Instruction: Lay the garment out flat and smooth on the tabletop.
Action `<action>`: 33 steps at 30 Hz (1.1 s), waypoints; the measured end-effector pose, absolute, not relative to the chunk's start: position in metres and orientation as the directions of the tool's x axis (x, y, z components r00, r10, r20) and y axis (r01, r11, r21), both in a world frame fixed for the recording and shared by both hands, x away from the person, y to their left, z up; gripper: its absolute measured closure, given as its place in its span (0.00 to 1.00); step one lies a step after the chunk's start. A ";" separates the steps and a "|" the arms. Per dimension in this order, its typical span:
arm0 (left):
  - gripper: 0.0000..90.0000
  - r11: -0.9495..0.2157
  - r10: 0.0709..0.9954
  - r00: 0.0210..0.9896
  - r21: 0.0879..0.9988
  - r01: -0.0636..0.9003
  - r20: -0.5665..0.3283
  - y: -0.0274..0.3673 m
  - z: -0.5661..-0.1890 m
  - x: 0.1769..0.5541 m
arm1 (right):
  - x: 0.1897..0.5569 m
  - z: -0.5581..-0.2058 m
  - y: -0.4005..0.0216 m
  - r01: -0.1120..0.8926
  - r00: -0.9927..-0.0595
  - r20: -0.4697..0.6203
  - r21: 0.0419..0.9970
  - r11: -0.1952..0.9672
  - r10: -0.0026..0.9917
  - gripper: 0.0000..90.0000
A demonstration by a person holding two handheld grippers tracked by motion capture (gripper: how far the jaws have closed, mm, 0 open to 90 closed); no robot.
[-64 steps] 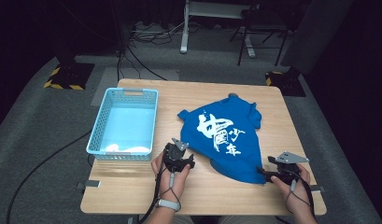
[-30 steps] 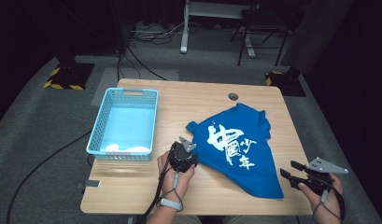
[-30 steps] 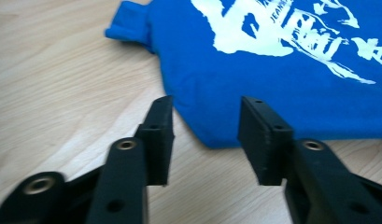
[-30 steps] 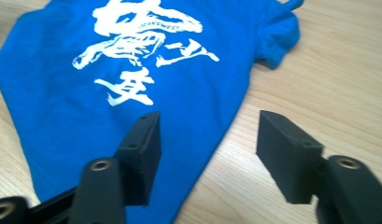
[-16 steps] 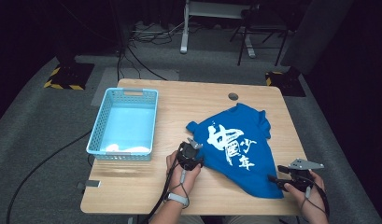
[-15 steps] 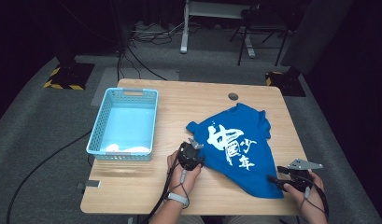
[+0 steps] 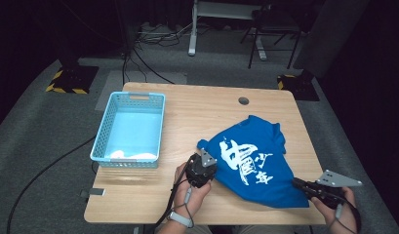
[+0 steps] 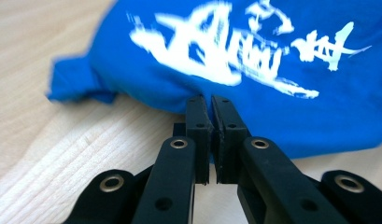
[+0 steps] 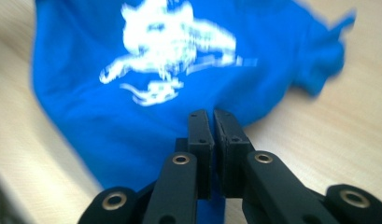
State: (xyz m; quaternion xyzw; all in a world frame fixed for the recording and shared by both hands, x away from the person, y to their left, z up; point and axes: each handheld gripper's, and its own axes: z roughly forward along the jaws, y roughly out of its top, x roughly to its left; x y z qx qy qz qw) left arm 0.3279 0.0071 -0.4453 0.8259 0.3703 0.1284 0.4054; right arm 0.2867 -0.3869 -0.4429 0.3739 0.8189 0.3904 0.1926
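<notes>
A blue shirt [image 7: 258, 165] with white lettering lies spread on the desk [image 7: 202, 109], toward the four o'clock part of the top, its collar end pointing to about one o'clock and its hem running along the near edge. The left gripper [image 7: 203, 170] sits at the shirt's nine o'clock side, and in the left gripper view its jaws have just been closing and now stand pressed together on the edge of the blue cloth [image 8: 272, 116], a fold of it pinched between them. The right gripper [image 7: 304, 186] is at the shirt's five o'clock corner; its jaws too have just been closing and now clamp the hem [image 9: 132, 140], with blue fabric showing in the narrow slit between them. With one grip on each side of the lower half, the person looks set to lift or fold the shirt evenly, so it neither bunches nor slides. A sleeve [image 8: 79, 86] lies crumpled at the ten o'clock side in the left gripper view. A light blue basket [image 7: 131, 126] stands well apart at the desk's nine o'clock, probably the place for the folded shirt.
</notes>
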 end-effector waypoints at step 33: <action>0.40 -0.476 0.779 0.627 0.639 0.605 -0.012 -0.017 -0.482 0.346 | 0.328 -0.477 -0.382 0.539 -0.573 0.021 0.762 0.358 0.819 0.41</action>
